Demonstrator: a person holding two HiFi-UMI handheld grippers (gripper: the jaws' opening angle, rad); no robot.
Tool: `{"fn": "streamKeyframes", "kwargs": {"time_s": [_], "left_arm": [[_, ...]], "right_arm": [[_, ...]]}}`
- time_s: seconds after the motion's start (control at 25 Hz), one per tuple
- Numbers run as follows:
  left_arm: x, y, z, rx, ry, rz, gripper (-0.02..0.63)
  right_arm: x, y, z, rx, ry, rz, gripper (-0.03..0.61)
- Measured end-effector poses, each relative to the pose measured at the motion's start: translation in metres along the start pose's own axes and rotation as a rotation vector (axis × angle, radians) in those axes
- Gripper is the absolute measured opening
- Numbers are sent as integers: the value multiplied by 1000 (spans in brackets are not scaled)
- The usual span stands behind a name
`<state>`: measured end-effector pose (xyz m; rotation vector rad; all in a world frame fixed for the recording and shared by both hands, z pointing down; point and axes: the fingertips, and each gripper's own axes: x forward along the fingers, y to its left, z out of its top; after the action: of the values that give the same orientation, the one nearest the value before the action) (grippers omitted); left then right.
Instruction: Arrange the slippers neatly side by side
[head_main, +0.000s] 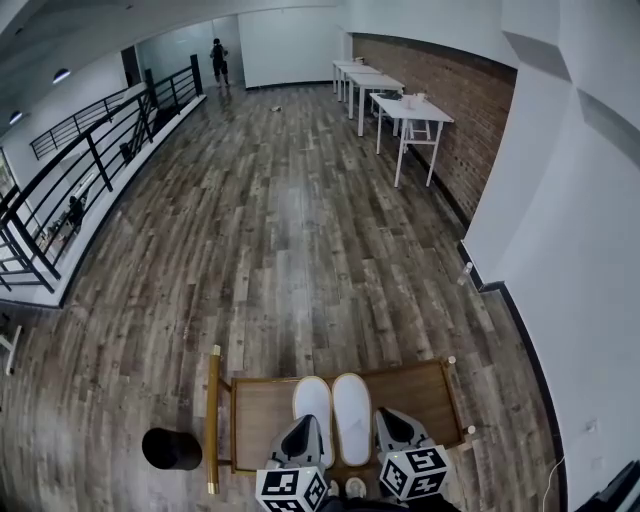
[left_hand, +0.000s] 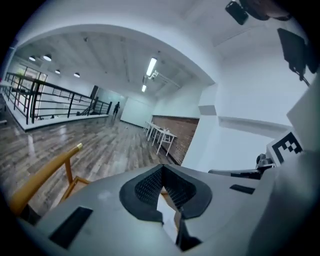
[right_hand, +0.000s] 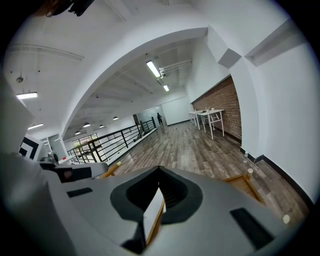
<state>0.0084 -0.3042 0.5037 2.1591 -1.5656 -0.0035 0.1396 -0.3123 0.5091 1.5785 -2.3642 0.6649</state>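
The left white fabric slipper (head_main: 313, 403) and the right white fabric slipper (head_main: 352, 400) lie side by side on the low brown wooden table (head_main: 262, 410) near me. My left claw (head_main: 303, 428) sits at the left one's near end, and my right claw (head_main: 393, 420) just right of the other. A black round stool (head_main: 171, 448) stands left of the table.

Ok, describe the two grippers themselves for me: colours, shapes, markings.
The two match. The left gripper and right gripper each have a smooth grey wedge-shaped shell that narrows to a pair of black jaws with a ribbed, dotted grip texture. Black rectangular slots are set into the grey shell. At the back, each carries a white cube printed with black square markers.
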Motion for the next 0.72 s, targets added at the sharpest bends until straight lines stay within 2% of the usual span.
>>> {"fn": "streamKeyframes", "kwargs": {"time_s": [0.12, 0.28, 0.48, 0.72], "left_arm": [[-7, -7, 17, 35, -61, 40, 2], [-15, -13, 25, 85, -92, 86, 2], [-26, -15, 20, 142, -90, 138, 2], [-31, -17, 6, 129, -52, 132, 2]], "right_arm": [[-1, 9, -1, 1, -5, 26, -2], [-4, 20, -2, -7, -13, 53, -2], [-9, 29, -2, -8, -22, 71, -2], [-14, 39, -4, -33, -25, 87, -2]]}}
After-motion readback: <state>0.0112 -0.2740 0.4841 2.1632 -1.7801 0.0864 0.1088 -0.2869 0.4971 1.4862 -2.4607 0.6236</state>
